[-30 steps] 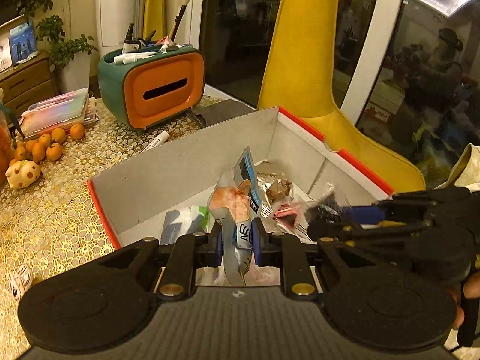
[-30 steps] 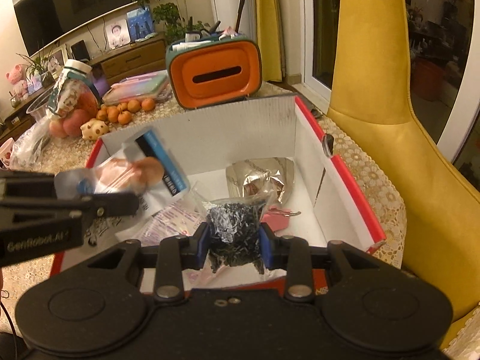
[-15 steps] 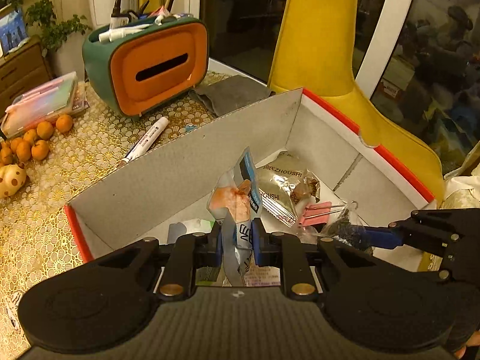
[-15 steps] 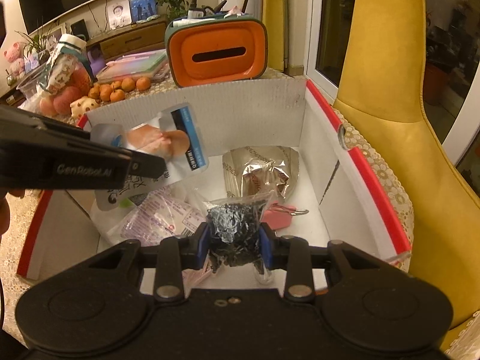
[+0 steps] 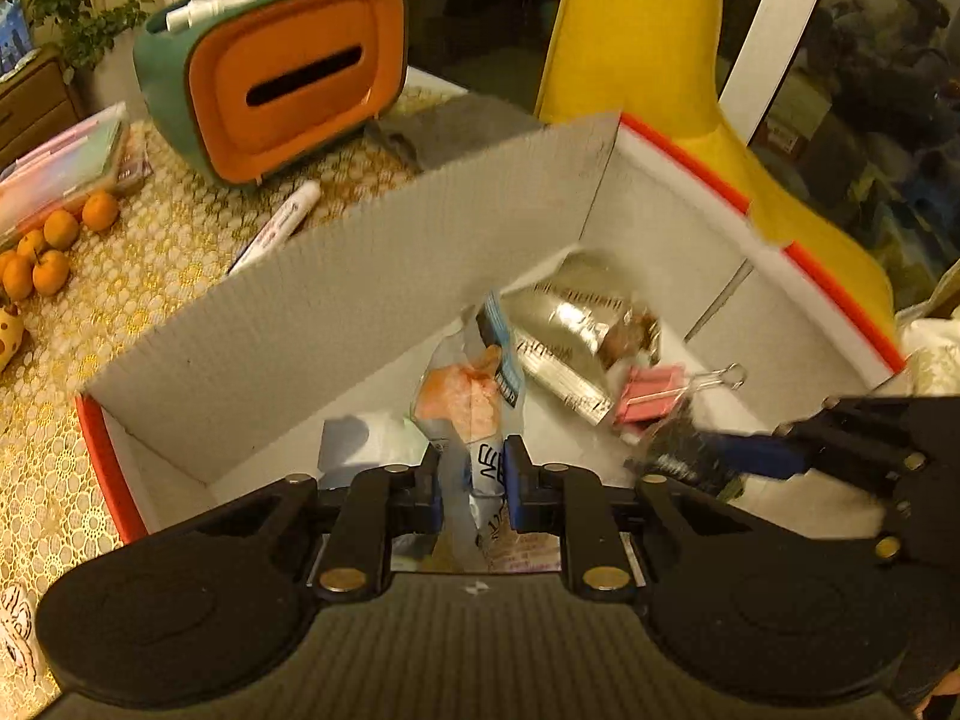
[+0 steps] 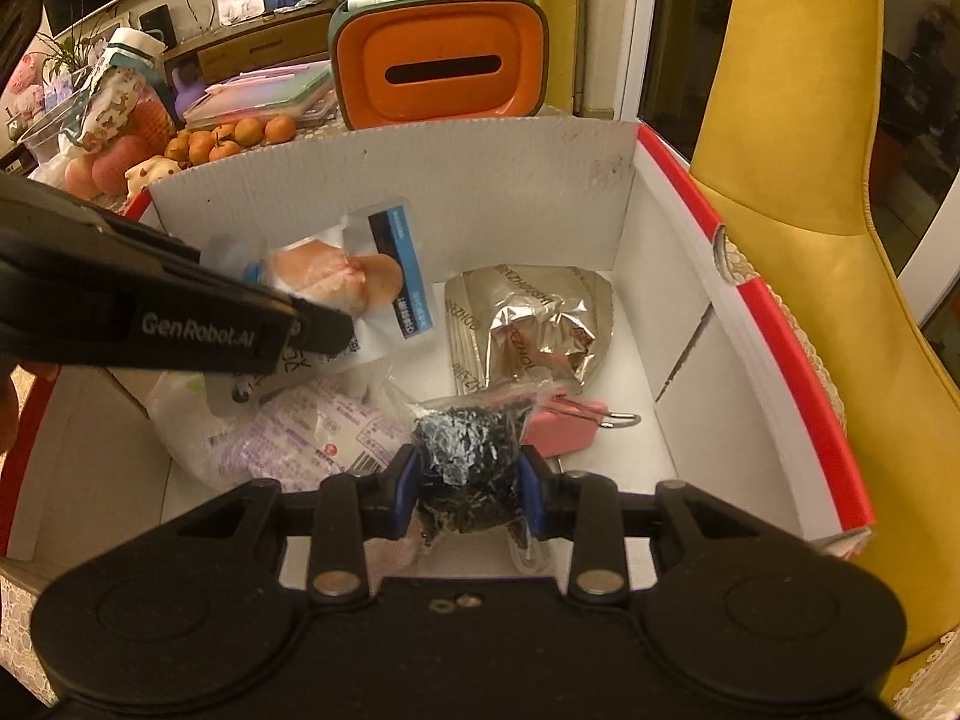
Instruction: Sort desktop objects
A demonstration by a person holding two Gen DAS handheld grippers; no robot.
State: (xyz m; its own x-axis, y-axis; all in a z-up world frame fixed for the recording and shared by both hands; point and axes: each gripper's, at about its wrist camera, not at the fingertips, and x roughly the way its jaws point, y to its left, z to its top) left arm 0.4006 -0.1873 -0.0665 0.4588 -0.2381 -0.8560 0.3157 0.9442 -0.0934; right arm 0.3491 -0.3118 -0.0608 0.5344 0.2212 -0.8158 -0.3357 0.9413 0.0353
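My left gripper [image 5: 472, 480] is shut on a clear snack packet with an orange filling and a blue label [image 5: 474, 384], held inside the white cardboard box with red edges [image 5: 336, 300]. The packet also shows in the right wrist view [image 6: 360, 276]. My right gripper [image 6: 467, 492] is shut on a clear bag of small black pieces [image 6: 465, 450], low over the box [image 6: 678, 228] floor. It shows from the side in the left wrist view [image 5: 738, 456]. In the box lie a silver foil packet [image 6: 528, 318], a pink binder clip [image 6: 564, 423] and a pale printed pouch [image 6: 300, 438].
An orange and green tissue box holding pens [image 5: 282, 72] stands behind the box. A white marker [image 5: 282, 222] lies on the gold lace tablecloth [image 5: 120, 300]. Small oranges [image 5: 48, 246] and plastic cases [image 6: 258, 96] sit at the left. A yellow chair [image 6: 810, 150] stands at the right.
Both grippers have moved down and forward into the box with their bags. The box now fills more of both views.
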